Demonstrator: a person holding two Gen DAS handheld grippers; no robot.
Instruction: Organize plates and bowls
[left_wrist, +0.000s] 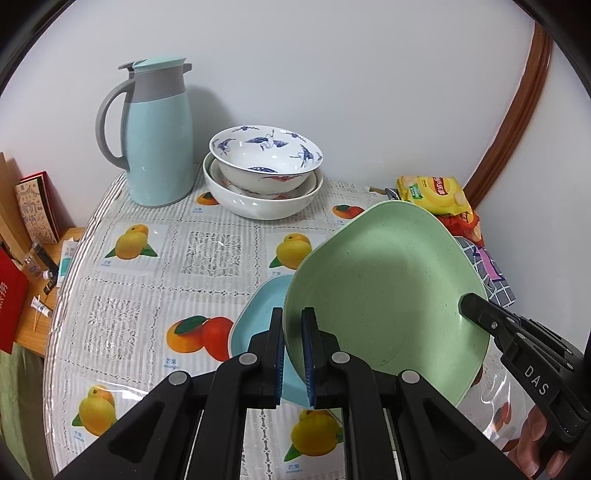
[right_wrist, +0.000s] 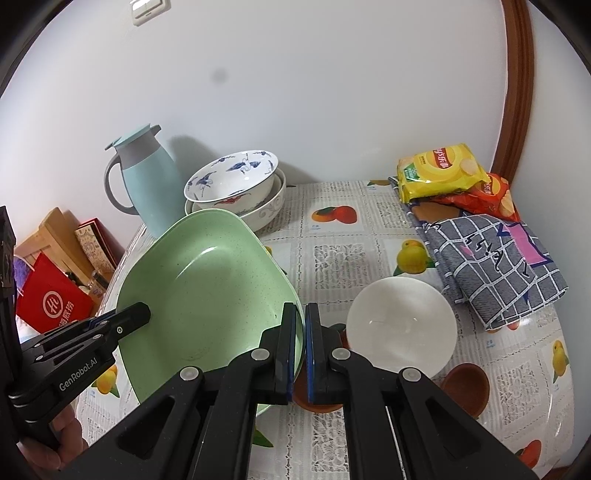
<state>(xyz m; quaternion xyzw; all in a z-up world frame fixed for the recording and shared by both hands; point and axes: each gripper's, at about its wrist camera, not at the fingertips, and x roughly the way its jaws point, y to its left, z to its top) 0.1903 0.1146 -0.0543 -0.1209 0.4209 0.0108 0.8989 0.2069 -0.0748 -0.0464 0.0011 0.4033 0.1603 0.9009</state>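
Carrying one fruit-print worktop (right_wrist: 332, 236), the scene holds one green plate (left_wrist: 384, 280) raised above one blue plate (left_wrist: 258, 314), its opposite rims pinched by the closed left gripper (left_wrist: 293, 354) and closed right gripper (right_wrist: 300, 350), then three stacked bowls (left_wrist: 264, 173), one white bowl (right_wrist: 402, 325).

matt speckled plastic green plate (left_wrist: 388, 280), glossy ceramic bowls (left_wrist: 264, 173), shiny plastic tablecloth (left_wrist: 155, 280), matt blk plastic tool (left_wrist: 292, 354)

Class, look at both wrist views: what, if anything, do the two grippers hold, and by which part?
Both hold the green plate by its rim: the left gripper pinches its left edge, the right gripper the opposite edge.
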